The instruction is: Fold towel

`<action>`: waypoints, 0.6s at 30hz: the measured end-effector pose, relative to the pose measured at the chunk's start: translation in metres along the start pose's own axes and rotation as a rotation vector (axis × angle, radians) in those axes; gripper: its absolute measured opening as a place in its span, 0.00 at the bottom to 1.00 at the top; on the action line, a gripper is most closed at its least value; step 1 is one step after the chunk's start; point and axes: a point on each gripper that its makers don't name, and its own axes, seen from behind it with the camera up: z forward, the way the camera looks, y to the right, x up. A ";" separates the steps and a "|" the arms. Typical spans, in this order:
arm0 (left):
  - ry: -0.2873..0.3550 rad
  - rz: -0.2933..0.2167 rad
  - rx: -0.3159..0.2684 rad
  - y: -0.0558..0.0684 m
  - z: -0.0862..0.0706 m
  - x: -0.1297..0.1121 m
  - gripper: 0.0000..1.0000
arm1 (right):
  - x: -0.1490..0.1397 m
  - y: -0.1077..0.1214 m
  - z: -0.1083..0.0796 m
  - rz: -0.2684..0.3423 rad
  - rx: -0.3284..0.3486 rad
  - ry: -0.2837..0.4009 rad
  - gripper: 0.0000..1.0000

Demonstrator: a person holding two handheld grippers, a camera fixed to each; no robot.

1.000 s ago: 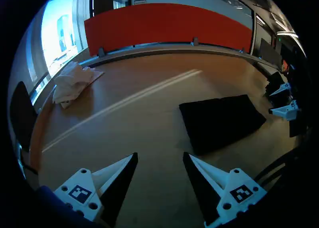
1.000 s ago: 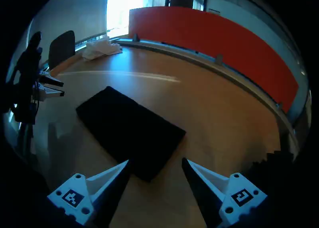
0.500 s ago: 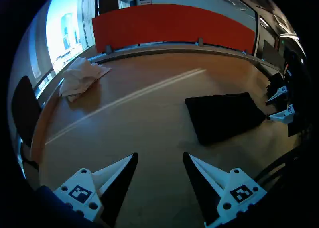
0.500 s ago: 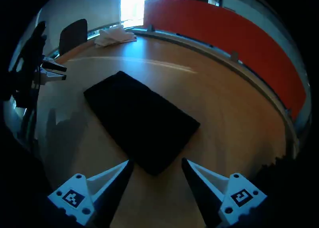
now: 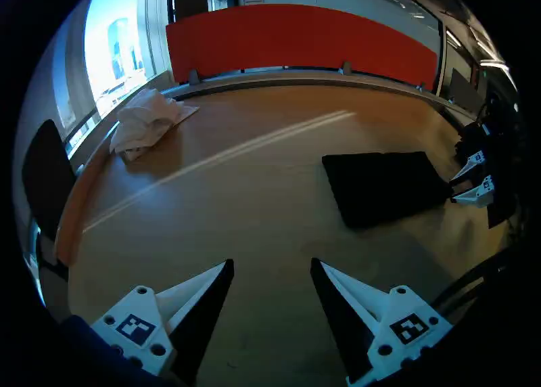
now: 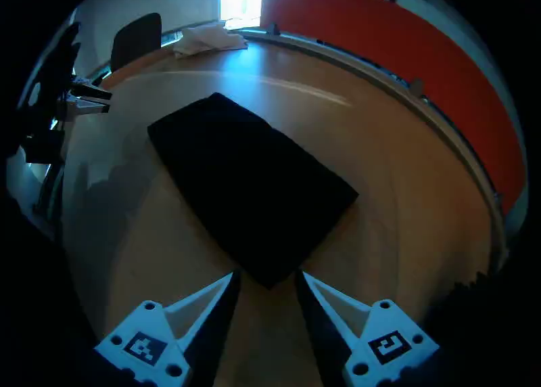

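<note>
Backed off a bit in left gripper view: black towel (image 5: 385,187) lies flat at right middle on the table (image 5: 223,191); left gripper (image 5: 270,262) jaws apart, empty. Right gripper view: right gripper (image 6: 266,277) is closer, jaws narrowed but apart, lined up on the near towel corner, likely to pinch it.

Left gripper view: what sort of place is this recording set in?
Likely an office or meeting room: a large wooden table with a red partition along its far edge, a dark chair at its side, and a tall window beyond.
</note>
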 end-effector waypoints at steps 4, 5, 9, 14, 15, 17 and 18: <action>0.001 -0.001 0.004 -0.002 -0.001 0.000 0.84 | -0.001 0.001 0.001 0.004 0.009 -0.008 0.41; 0.001 -0.001 0.005 -0.003 -0.001 0.000 0.84 | -0.002 0.001 0.001 0.006 0.010 -0.010 0.37; 0.001 -0.001 0.008 -0.005 -0.001 0.000 0.84 | -0.003 0.004 0.002 0.009 0.008 -0.012 0.23; 0.000 0.005 0.008 -0.005 0.000 0.000 0.84 | -0.001 0.002 0.002 0.000 0.015 -0.006 0.15; 0.000 0.005 0.008 -0.005 0.000 0.000 0.84 | 0.000 0.002 0.002 -0.001 0.014 -0.003 0.14; 0.000 0.007 0.007 -0.004 0.000 0.000 0.84 | 0.002 0.002 0.002 -0.002 0.010 0.006 0.09; -0.001 0.008 0.007 -0.004 0.000 0.000 0.84 | 0.004 0.002 0.001 -0.003 0.009 0.011 0.08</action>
